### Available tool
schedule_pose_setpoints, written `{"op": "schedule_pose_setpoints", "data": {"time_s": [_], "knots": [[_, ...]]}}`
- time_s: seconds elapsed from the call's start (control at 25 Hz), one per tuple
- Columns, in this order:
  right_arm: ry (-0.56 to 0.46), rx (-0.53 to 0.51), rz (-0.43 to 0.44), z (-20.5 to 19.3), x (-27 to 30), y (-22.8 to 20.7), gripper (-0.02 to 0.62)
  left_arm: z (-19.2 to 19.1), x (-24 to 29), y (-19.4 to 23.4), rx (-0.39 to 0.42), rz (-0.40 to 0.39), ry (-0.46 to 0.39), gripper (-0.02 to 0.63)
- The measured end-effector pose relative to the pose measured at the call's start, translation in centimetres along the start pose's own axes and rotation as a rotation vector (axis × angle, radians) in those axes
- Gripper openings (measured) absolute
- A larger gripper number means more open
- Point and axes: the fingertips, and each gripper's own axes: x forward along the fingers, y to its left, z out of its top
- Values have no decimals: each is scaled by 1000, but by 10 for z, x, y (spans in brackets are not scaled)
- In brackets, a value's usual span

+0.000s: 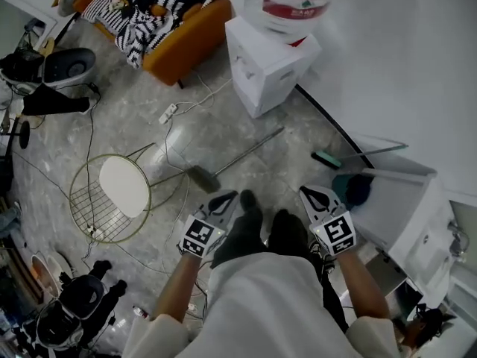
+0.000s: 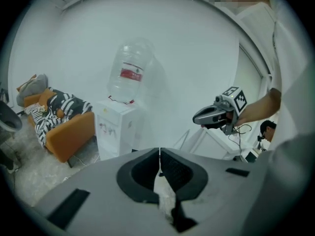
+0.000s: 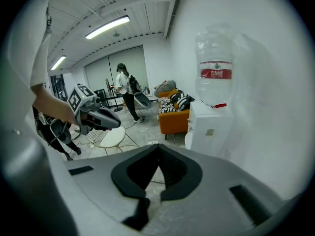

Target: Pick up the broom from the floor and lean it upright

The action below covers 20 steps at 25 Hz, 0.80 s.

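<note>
A long thin-handled broom (image 1: pixel 242 154) lies on the grey floor, its grey head (image 1: pixel 201 178) towards me and its handle running up to the right. My left gripper (image 1: pixel 229 195) hovers just right of that head, jaws together and empty. My right gripper (image 1: pixel 307 192) is level with it on the other side of my black shoes (image 1: pixel 253 211), also closed with nothing in it. A second, green-headed brush (image 1: pixel 326 159) lies further right. In the left gripper view the jaws (image 2: pixel 159 150) meet, and in the right gripper view the tips (image 3: pixel 158 146) touch.
A white water dispenser (image 1: pixel 264 62) with a bottle (image 1: pixel 291 2) stands ahead by the white wall. A white cabinet (image 1: pixel 406 215) is at the right, a round wire stool (image 1: pixel 119 192) at the left, an orange sofa (image 1: pixel 182 43) beyond. A power strip (image 1: pixel 168 113) and cables cross the floor.
</note>
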Motion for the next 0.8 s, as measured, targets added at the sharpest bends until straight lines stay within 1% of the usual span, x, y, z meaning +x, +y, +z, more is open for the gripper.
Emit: {"op": "schedule_pose_setpoints", "data": {"time_s": [0.12,0.24,0.4,0.52,0.6,0.68,0.8], "knots": [[10,33,-9,-11,11,-4,2,-3,16,5,-1,-24,12,11],[31,39,-12,-24,23,-16,2,-7,37,10,-3,-42,36,11],[27,57,-4,-33,39,-44,2,-5,74,16,15,-60,65,11],[8,66,-17,-46,51,-72,2,-9,105,22,56,-61,72,11],[1,56,-26,-60,64,-94,2,-12,132,28,85,-57,77,11],[-1,72,-21,-78,80,-110,2,-20,157,32,101,-57,94,11],[4,101,-11,-112,102,-126,2,-49,199,36,107,-81,139,11]]}}
